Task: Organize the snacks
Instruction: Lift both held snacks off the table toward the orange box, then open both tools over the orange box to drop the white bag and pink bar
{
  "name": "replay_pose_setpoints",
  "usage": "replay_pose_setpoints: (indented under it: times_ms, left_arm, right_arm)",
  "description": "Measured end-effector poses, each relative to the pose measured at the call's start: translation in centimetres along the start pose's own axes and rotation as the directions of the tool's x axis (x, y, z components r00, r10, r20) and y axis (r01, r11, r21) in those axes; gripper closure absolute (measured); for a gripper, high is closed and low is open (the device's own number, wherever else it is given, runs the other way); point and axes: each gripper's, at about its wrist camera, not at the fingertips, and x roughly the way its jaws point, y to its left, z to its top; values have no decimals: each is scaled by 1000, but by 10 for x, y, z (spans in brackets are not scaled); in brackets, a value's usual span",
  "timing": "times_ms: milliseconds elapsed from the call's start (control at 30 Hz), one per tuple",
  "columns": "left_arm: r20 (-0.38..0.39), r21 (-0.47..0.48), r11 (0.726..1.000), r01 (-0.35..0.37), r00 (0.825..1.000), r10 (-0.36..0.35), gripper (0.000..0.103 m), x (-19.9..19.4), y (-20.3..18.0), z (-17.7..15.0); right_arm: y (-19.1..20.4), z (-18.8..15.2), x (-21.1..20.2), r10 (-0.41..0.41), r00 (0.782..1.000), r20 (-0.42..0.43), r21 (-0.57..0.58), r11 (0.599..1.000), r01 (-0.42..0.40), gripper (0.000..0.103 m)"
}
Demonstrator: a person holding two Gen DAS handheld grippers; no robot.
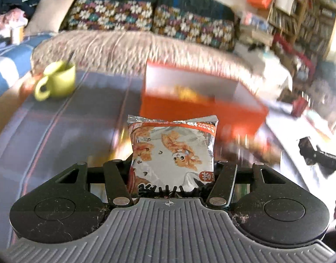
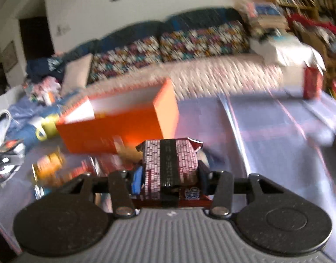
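Silver snack packet: foil pouch with an orange band and printed fried pieces, upright, clamped at its lower end in the left gripper, in front of the orange box. Dark red snack pack: pink print and a black centre strip, pinched in the right gripper. Orange box: open-topped, pale inside, standing on the counter; other blurred packets lie before it.

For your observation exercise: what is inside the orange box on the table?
Inside the orange box, the left wrist view shows only a blurred yellow-orange shape; its front wall hides the rest.
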Motion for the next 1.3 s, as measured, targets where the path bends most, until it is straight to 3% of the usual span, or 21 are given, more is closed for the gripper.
replay_pose_setpoints:
  times_ms: [133,267,500,567,633,667,733,800,1000,1133,1300]
  left_arm:
    - [53,6,1000,8,999,-9,85,39,-8,54]
    - [61,21,999,29,998,-31,85,92,-24,97]
    - [21,75,996,51,998,-53,82,171,-56,116]
    - [-21,70,995,68,998,-66,71,192,-63,115]
    - [-55,48,996,70,996,-67,69,194,-65,113]
    - [-42,47,995,92,995,-90,65,186,-64,110]
    - [-18,53,994,99,995,-98,56,166,-64,101]
    - [3,71,993,96,995,-96,47,137,-62,86]
    - [-55,92,994,65,997,-60,42,59,-49,8]
    - [-109,85,996,27,994,-18,42,22,-45,-52]
    - [-164,124,992,-3,986,24,43,8,-53,-97]
  right_arm:
    - [24,60,49,43,996,74,-84,996,-37,54]
    - [39,94,111,72,995,72,-142,988,-62,54]
    - [40,89,186,59,998,13,-156,986,-56,52]
    - [40,88,187,47,999,14,-149,988,-45,47]
    - [37,88,169,68,997,45,-136,989,-61,39]
    - [36,87,153,68,995,70,-142,988,-58,35]
    - [36,78,121,44,992,118,-165,986,-25,16]
    - [32,63,89,21,990,140,-160,987,1,9]
    - [10,-13,28,-53,997,51,-73,996,56,9]
    - [-16,-58,9,-87,996,23,107,991,84,9]
    - [-32,-66,-2,-75,997,25,203,977,68,9]
